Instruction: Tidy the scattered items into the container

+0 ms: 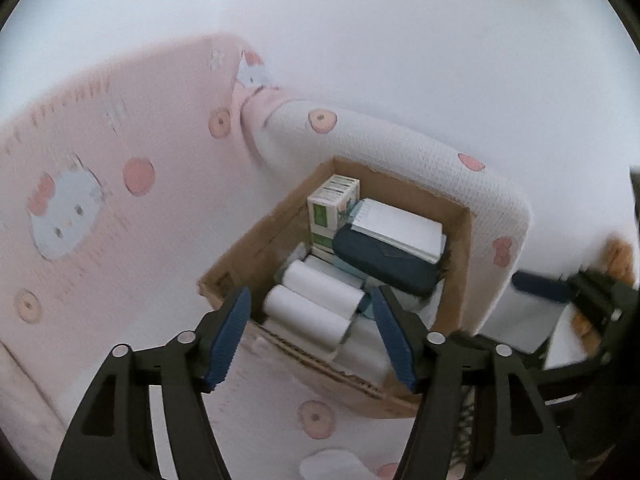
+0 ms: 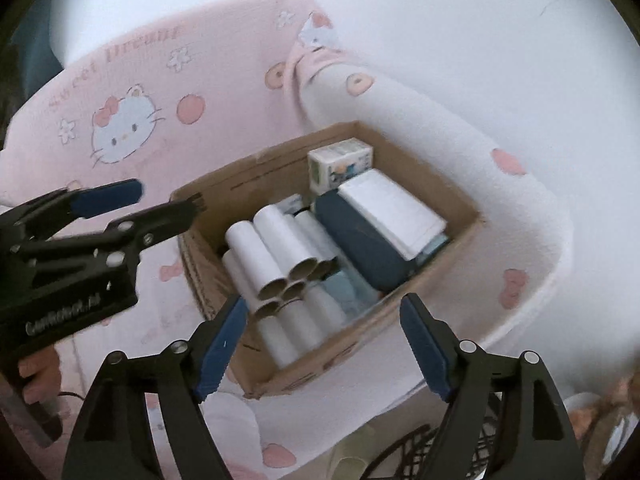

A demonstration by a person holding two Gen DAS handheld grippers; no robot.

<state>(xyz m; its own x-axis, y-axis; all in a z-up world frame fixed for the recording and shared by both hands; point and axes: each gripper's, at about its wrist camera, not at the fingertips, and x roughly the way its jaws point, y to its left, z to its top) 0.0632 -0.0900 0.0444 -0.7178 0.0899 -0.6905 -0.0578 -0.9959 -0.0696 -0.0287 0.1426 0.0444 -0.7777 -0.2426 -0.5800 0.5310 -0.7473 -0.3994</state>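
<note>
1. Blue-padded, black-framed, the left gripper (image 1: 312,336) is what sits nearest its camera, jaws spread wide with nothing between them; the right gripper (image 2: 324,344) is spread just as wide and equally empty. That suggests neither has an item on the way to the container at this moment.

2. Just ahead of and below both grippers stands the open brown cardboard box (image 1: 464,240), the container of the task, resting on a pink cartoon-cat bedsheet (image 1: 120,208).

3. Inside it, nearest the grippers, lie white paper rolls with cardboard cores (image 2: 280,264), laid on their sides and bundled parallel, which packs them tightly against the near wall.

4. Beyond the rolls, toward the far right corner, a dark blue oval case (image 1: 384,260) lies tilted, with a white spiral notepad (image 1: 404,232) resting on it; flat things stacked save room.

5. At the far corner a small green-and-white carton (image 1: 332,204) stands upright against the wall, seemingly atop another like it.

6. Around the box's far and right sides a white waffle-weave blanket with pink bows (image 1: 400,144) curls, touching it.

7. No loose item shows on the sheet close to the grippers, so my judgement is that the tidying is nearly or fully done.
</note>
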